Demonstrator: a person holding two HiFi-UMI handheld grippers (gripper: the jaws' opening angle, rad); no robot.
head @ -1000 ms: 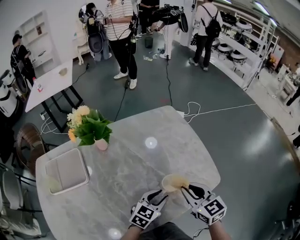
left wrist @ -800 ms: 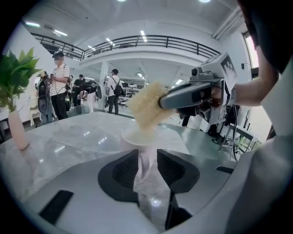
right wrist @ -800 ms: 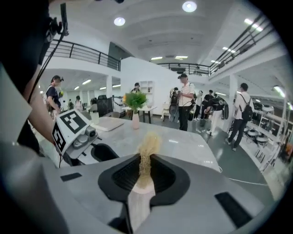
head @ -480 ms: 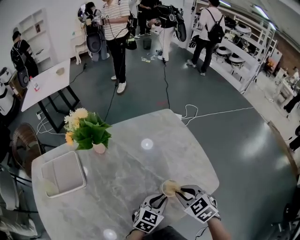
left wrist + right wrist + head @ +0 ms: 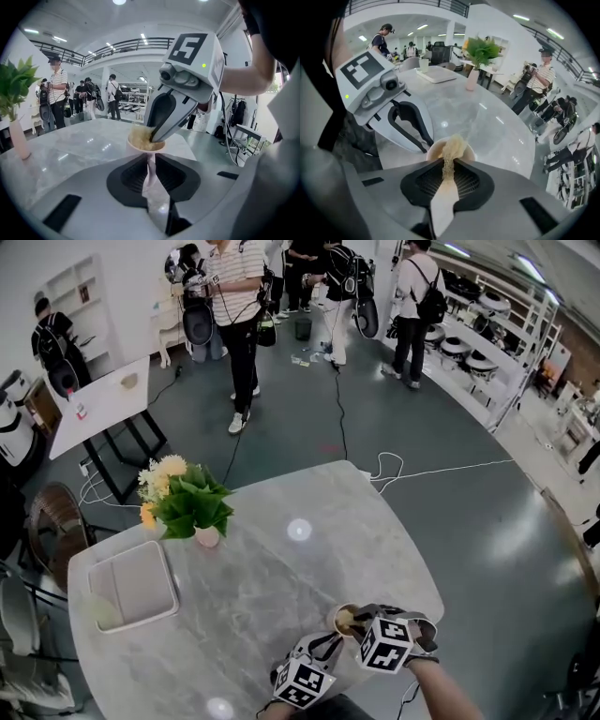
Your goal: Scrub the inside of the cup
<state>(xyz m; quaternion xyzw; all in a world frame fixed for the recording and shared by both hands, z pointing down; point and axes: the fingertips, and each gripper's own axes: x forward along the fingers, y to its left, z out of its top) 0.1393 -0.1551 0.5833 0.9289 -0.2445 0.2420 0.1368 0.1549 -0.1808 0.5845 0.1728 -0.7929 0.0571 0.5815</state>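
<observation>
Pale pink cup (image 5: 345,619) stands on marble worktop (image 5: 262,568), near its front edge, between both claws.

Risks:
- Left claw (image 5: 328,645) pinches only thin part of cup's side, jaws just been closing on it. Hard scrub push could twist cup loose or tip it.
- Tan scrub pad (image 5: 452,145) is gripped at one end by right claw (image 5: 449,165), so it may drag out against cup wall.

Pose:
- Right claw points steeply down, pad in cup mouth, marker cube on top.
- Left claw sits low, slanted gently down toward cup.
</observation>
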